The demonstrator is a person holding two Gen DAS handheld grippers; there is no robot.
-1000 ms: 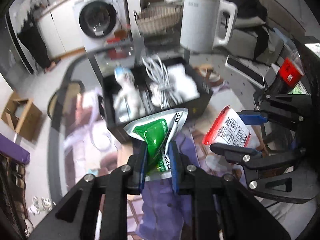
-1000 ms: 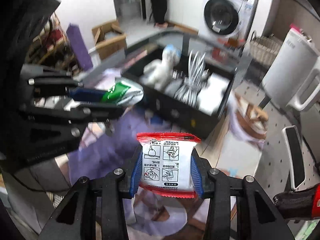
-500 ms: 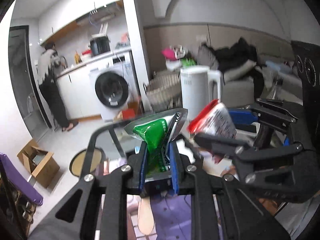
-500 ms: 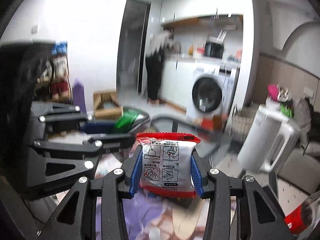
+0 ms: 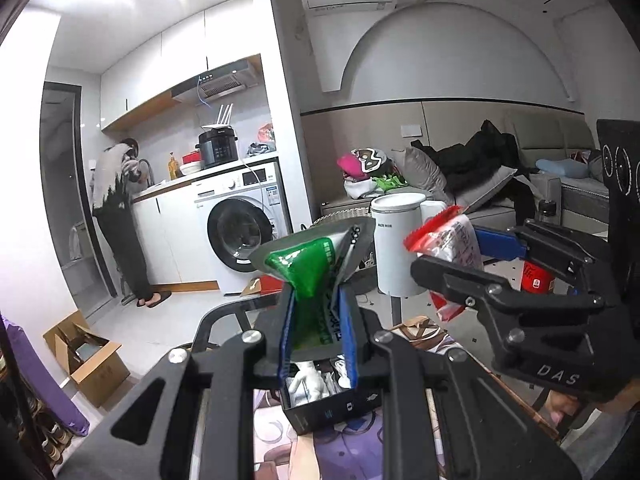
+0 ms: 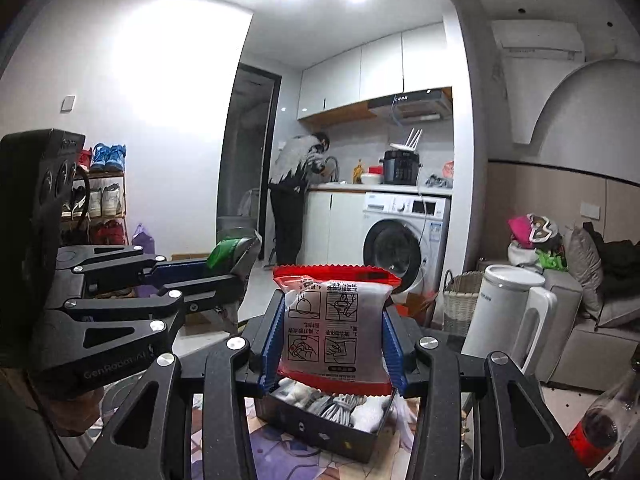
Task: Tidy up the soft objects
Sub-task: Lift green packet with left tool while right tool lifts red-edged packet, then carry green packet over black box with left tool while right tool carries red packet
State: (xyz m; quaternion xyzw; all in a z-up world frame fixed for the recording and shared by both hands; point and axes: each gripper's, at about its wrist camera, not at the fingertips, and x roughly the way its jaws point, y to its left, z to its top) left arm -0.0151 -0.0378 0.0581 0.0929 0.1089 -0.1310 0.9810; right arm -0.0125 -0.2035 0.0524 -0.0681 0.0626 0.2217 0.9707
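Note:
My left gripper is shut on a green and silver pouch, held up and pointing almost level; in the right wrist view it shows at the left with the pouch. My right gripper is shut on a red and clear packet with printed instructions, seen in the left wrist view as the packet at the right. Below both lies a black box holding white cables and white soft items, also low in the left wrist view.
A white kettle stands at the right beside a wicker basket. A red-labelled bottle sits at the lower right. A person stands at the kitchen counter by the washing machine. A cardboard box lies on the floor.
Both grippers have risen and tilted up from looking down at the black box to looking almost level across the room. Each keeps its packet. The box has dropped to the bottom of both views.

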